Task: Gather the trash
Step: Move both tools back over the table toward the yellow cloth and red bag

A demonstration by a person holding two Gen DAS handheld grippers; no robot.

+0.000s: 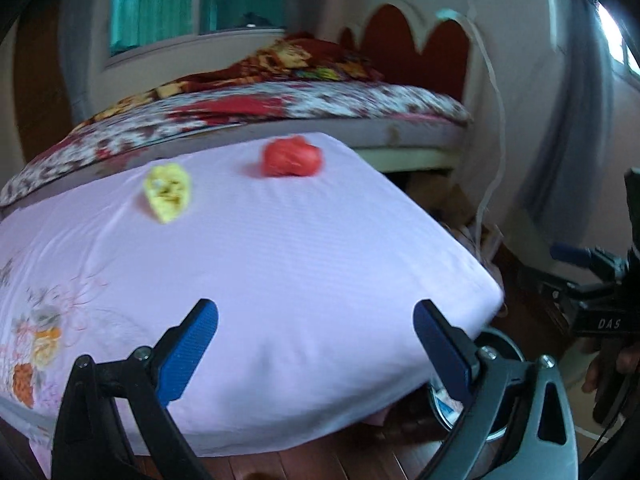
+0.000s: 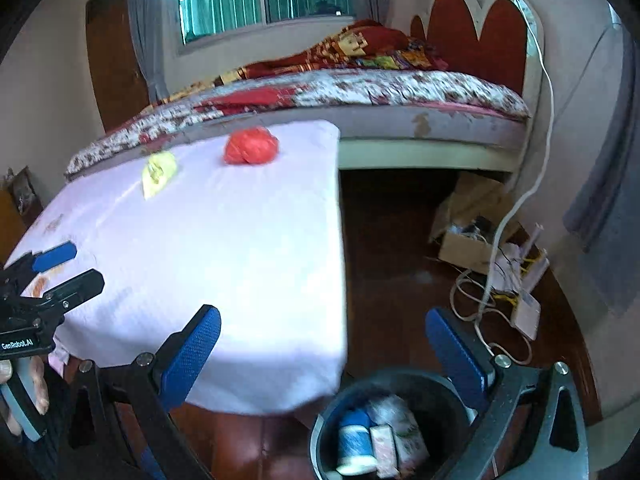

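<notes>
Nearest to us, our right gripper (image 2: 322,354) hangs with its ribbed blue pads (image 2: 191,354) spread wide and nothing between them, just above a round dark bin (image 2: 320,432) on the wooden floor (image 2: 392,240). Inside the bin we see a blue-and-white cylinder (image 2: 354,446), a pale boxy packet (image 2: 383,450) beside it and a crumpled printed wrapper (image 2: 394,412).

Our left gripper (image 1: 316,350) is likewise wide open and empty, poised over the near edge of a table draped in a smooth pale-lilac cloth (image 1: 280,260) with a floral print at one corner. In the right wrist view it shows at the left edge, also parted.

Farther across the cloth lie the two pieces of trash: a crumpled yellow wad (image 1: 168,192), roughly triangular, and to its right, well apart, a rounded bunched red-orange lump (image 1: 292,157). Both sit near the table's far edge.

Beyond stands a bed (image 2: 400,92) with a patterned red-and-white quilt and a scalloped dark-red headboard (image 2: 480,32). On the floor to the right, an open cardboard box (image 2: 464,248) sits among looped white cables (image 2: 480,304).
</notes>
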